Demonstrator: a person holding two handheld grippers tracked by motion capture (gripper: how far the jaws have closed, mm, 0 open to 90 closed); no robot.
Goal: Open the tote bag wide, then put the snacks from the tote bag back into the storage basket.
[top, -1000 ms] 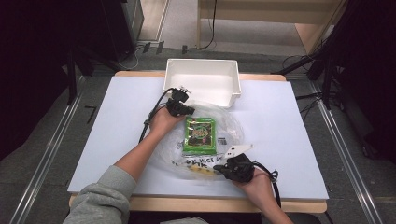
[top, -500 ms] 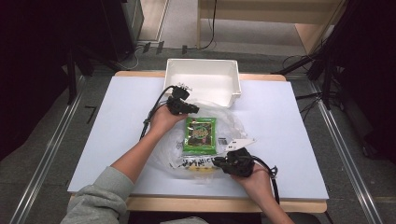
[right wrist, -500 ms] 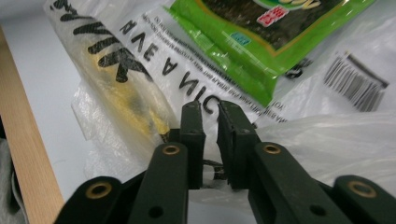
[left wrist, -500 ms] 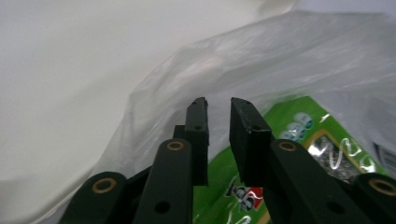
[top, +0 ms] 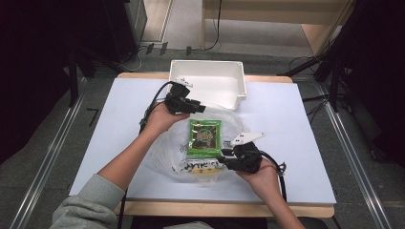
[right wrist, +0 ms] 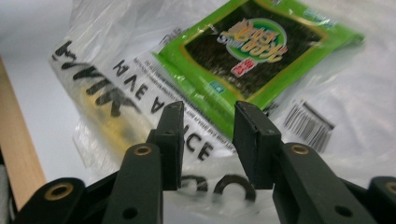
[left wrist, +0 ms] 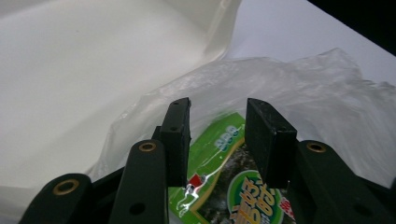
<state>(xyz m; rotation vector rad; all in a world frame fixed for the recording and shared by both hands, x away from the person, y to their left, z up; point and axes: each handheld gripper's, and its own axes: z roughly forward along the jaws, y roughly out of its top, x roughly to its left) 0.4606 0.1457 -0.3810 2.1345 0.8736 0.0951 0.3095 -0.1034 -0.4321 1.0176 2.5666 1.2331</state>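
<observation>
Room: dim, with dark racks to either side and a grey floor strewn with cables. Surface: white table point(top: 296, 124) with a pale wooden front edge.

Item 1. White bin point(top: 210, 86), rectangular, at the table's far edge.

Item 2. Clear plastic bag point(top: 172, 152), crumpled, lying flat at mid-table just in front of the bin; black lettering and a barcode on its near part.

Item 3. Green snack packet point(top: 205, 137), flat, lying at the bag's middle; whether on or inside the film, cannot tell.

Item 4. Left gripper point(top: 198, 108), held above the bag's far edge, beside the bin. Jaws have just been opening; they stand partly apart, nothing between them, bag and packet lying below.

Item 5. Right gripper point(top: 223, 159), over the bag's near right part, by the lettering. Jaws have just been opening; partly apart, gripping nothing.
</observation>
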